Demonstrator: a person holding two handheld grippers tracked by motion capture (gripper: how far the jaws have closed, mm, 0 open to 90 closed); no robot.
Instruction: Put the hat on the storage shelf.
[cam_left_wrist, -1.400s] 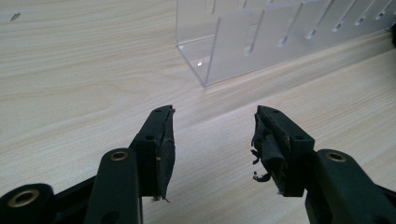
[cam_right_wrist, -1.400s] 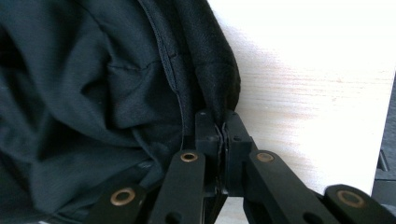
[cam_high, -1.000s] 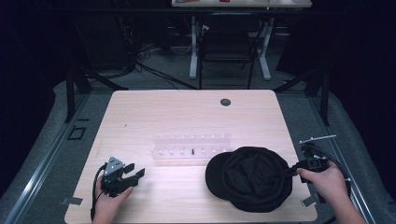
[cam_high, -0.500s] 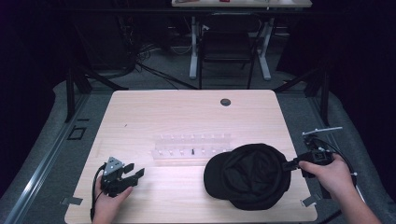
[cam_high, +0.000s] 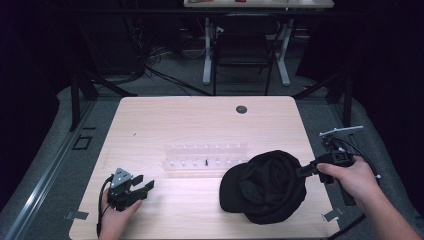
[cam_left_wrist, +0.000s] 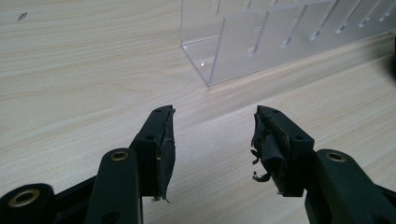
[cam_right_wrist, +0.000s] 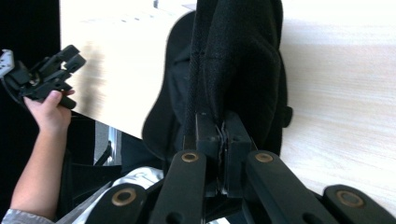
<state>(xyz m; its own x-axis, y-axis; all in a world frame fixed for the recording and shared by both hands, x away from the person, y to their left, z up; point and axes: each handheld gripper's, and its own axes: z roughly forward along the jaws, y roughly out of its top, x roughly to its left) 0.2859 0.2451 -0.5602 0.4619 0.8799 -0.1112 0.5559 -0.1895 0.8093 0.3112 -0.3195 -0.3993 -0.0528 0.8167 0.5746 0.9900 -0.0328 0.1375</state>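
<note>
Black cap (cam_high: 265, 187) sits at the near right of the wood table (cam_high: 200, 120), its right edge pinched by the right gripper (cam_high: 304, 171). In the right gripper view the jaws are pressed tight together w/ cap fabric (cam_right_wrist: 233, 60) clamped between them; the cap hangs off the tips and part of it drapes over the tabletop. Right hand (cam_high: 350, 177) holds the gripper just past the table's right edge. Clear acrylic rack (cam_high: 206, 156) stands mid-table, just left of and behind the cap. Left gripper (cam_high: 140, 189) rests at the near left corner in the left hand (cam_high: 116, 217), well apart from the cap. Its jaws are wide apart w/ nothing between, only bare wood under them; the rack's corner (cam_left_wrist: 219, 56) is just ahead.
</note>
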